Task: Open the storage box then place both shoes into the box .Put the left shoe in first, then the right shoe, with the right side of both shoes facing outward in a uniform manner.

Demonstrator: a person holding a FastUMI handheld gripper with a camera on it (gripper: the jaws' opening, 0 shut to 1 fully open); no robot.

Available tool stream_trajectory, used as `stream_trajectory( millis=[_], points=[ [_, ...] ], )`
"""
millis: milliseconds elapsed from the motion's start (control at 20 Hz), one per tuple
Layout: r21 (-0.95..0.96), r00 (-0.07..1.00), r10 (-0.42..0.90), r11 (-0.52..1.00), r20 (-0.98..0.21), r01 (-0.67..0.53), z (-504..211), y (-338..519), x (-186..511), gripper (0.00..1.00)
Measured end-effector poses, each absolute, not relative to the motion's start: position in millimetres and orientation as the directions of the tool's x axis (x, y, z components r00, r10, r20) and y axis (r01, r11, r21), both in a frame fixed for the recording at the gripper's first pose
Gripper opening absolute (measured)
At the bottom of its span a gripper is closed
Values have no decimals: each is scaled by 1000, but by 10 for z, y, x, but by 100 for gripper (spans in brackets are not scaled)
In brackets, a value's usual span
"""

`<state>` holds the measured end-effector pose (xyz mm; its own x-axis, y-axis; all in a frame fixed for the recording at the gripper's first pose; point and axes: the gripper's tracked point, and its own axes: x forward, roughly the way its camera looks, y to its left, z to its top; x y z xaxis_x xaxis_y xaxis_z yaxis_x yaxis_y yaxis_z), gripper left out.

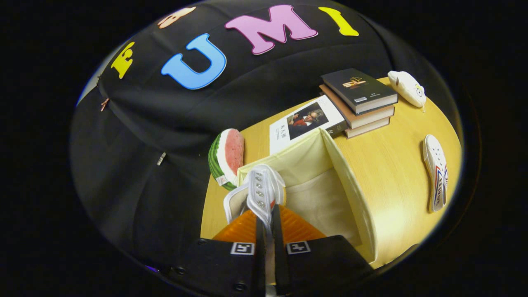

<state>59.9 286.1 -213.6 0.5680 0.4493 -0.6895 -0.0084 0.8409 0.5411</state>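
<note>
**Helper:** Shoes first, then: which one have you got, and where is it?

**Me:** One white shoe (259, 190) is pinched between my tongs (267, 222). Both fingers are pressed together on a thin part of its upper, by the eyelets, so it hangs just ahead of the tips. I can't tell from here whether it is the left one; by the task order it should be.

**Helper:** And the box?

**Me:** The box (350, 181) is already open, directly beyond and below the tips. Its pale lining shows and I see nothing inside. The shoe hangs over the near corner, above the rim.

**Helper:** Where's the other shoe?

**Me:** The second shoe (436, 173) lies on the table (392, 156), well off to the right of my fingers, past the box wall.

**Helper:** So how do you set this one down well?

**Me:** I'd keep the pinch firm, since the hold is on a narrow edge and the shoe could swing or slip. I'd carry it clear of the rim toward one wall, leaving room for its partner. I'd lower it until the sole rests on the lining before letting go, its right side facing outward.

**Helper:** Anything in the way?

**Me:** A watermelon slice (227, 159) sits just left of the box and a stack of books (357, 103) lies beyond it, both clear of my path.
</note>
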Motion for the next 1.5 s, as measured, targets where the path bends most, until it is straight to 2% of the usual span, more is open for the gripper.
stream_trajectory(
  millis=[150,450,600,800,1100,1300,1500],
  points=[
    [574,571,509,815,-644,-79,-1968,2889,589,99],
    [447,665,461,870,-587,-209,-1525,2125,608,99],
    [352,720,381,914,-580,-201,-1442,1438,620,99],
    [214,748,232,969,-622,-122,-1626,460,570,99],
    [171,676,109,985,-729,25,-2169,-629,285,99],
    [72,575,43,997,-817,27,-2760,-1173,40,99],
    [69,474,39,997,-880,46,-3265,-1467,-29,100]
  ],
)
